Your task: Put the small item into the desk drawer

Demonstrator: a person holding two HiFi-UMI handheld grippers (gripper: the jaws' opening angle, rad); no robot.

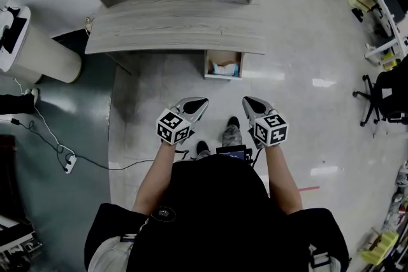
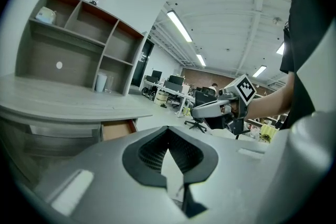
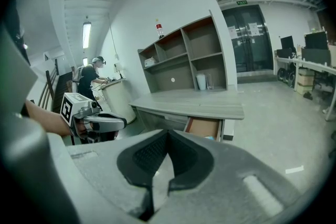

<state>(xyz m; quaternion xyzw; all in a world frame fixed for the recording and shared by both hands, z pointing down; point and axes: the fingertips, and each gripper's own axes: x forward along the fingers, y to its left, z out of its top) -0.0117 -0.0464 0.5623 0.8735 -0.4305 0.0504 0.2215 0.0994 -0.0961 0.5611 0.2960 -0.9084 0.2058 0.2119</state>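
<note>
The small item (image 1: 224, 69) appears to lie inside the open drawer (image 1: 222, 76) under the desk's (image 1: 172, 28) front edge, near its right corner. Your left gripper (image 1: 201, 102) and right gripper (image 1: 248, 101) hang well back, jaws pressed together, holding nothing. If you shut the drawer, push its front squarely.

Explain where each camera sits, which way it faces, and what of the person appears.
Head view: on the head, steeply down at desk and open drawer; forearms, left tool, right tool show.
Left gripper view: on left tool, toward desk; shut jaws, right tool show.
Right gripper view: on right tool, toward desk; shut jaws, left tool show.
All three share the drawer.
</note>
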